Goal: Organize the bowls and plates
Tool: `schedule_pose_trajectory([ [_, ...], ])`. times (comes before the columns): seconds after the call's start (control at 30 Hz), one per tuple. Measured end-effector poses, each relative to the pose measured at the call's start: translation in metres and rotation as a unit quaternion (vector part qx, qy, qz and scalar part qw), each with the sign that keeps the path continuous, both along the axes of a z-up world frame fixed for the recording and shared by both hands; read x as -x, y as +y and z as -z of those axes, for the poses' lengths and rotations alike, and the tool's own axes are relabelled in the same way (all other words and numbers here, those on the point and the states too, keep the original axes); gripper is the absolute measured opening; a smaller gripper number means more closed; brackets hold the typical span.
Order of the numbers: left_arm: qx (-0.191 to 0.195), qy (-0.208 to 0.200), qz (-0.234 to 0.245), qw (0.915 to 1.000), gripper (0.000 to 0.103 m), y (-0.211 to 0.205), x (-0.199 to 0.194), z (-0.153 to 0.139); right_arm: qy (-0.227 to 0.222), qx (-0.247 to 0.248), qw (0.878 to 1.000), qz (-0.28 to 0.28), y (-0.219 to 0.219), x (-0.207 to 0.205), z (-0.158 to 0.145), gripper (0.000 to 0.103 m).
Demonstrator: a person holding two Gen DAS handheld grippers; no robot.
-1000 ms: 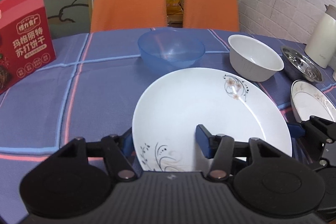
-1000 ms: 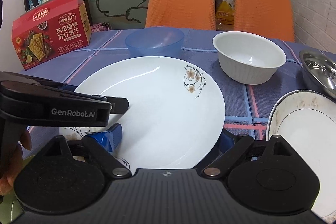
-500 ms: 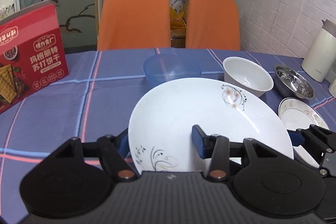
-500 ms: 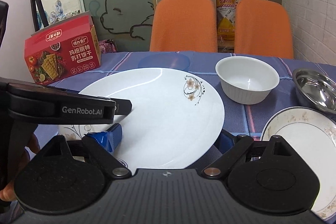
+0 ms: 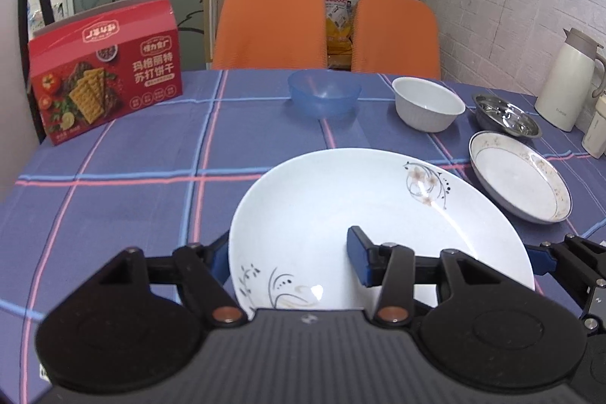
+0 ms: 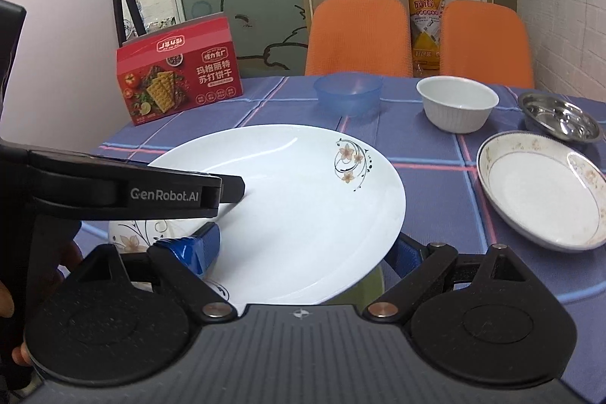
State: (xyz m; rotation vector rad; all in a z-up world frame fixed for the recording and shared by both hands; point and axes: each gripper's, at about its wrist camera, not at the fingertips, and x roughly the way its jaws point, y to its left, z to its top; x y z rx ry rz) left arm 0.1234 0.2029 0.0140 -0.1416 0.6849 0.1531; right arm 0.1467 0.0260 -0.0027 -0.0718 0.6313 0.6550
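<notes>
A large white plate with flower prints (image 5: 341,207) (image 6: 295,199) hangs above the blue checked tablecloth (image 5: 132,177), held by both grippers. My left gripper (image 5: 288,252) is shut on its left rim, one blue finger under the edge and one on the top face. On the right rim my right gripper (image 6: 305,248) is shut the same way. Further back on the table stand a blue bowl (image 5: 324,93) (image 6: 348,93), a white bowl (image 5: 428,105) (image 6: 456,103), a steel bowl (image 5: 505,116) (image 6: 560,116) and a smaller rimmed plate (image 5: 519,177) (image 6: 541,188).
A red cracker box (image 5: 104,70) (image 6: 178,70) stands at the table's far left. At the far right is a white jug (image 5: 568,82). Two orange chairs (image 5: 269,25) are behind the table. A person's hand (image 6: 7,294) shows at the left edge.
Both grippers have risen and drawn back with the large plate held between them. The bowls and small plate now look farther off and have not moved on the table.
</notes>
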Motion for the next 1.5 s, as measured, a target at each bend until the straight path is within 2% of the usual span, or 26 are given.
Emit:
schedule_pose_trajectory([
  [0.2, 0.003, 0.013, -0.003, 0.9999, 0.049, -0.011, 0.025, 0.020, 0.017, 0.005, 1.000, 0.000, -0.006, 0.016, 0.017, 0.080],
  [0.4, 0.035, 0.018, -0.005, 0.9992, 0.057, -0.007, 0.027, 0.033, -0.006, 0.020, 1.000, -0.010, -0.008, 0.024, 0.022, 0.080],
  [0.47, 0.031, 0.005, -0.004, 0.9995, 0.059, -0.006, 0.031, 0.031, -0.007, 0.027, 0.999, -0.015, -0.009, 0.025, 0.023, 0.080],
  [0.53, 0.014, -0.012, -0.006, 0.9998, 0.068, -0.008, 0.035, 0.025, 0.003, 0.017, 1.000, -0.007, -0.016, 0.021, 0.023, 0.079],
  [0.63, -0.006, -0.033, -0.009, 0.9994, 0.072, -0.007, 0.039, 0.015, 0.005, 0.007, 1.000, 0.013, -0.026, 0.018, 0.022, 0.079],
  [0.77, 0.006, -0.034, -0.019, 0.9992, 0.072, 0.000, 0.037, 0.014, 0.001, -0.005, 0.999, 0.032, -0.040, 0.018, 0.018, 0.079],
  [0.9, 0.021, -0.025, -0.016, 0.9993, 0.072, 0.000, 0.033, 0.017, 0.019, -0.015, 0.999, 0.044, -0.051, 0.011, 0.021, 0.079],
  [1.03, 0.026, -0.022, 0.003, 0.9994, 0.072, -0.009, 0.026, 0.013, 0.036, -0.031, 0.997, 0.054, -0.067, 0.002, 0.020, 0.079],
  [1.13, 0.029, -0.027, 0.034, 0.9986, 0.073, -0.020, 0.011, 0.004, 0.021, -0.035, 0.996, 0.084, -0.088, -0.007, 0.013, 0.079],
  [1.3, 0.041, -0.022, 0.100, 0.9939, 0.073, -0.051, -0.030, -0.009, 0.013, -0.036, 0.987, 0.159, -0.135, -0.035, 0.008, 0.079],
  [1.5, 0.042, 0.014, 0.149, 0.9878, 0.073, -0.089, -0.086, -0.001, 0.036, -0.037, 0.974, 0.219, -0.177, -0.074, 0.016, 0.079],
])
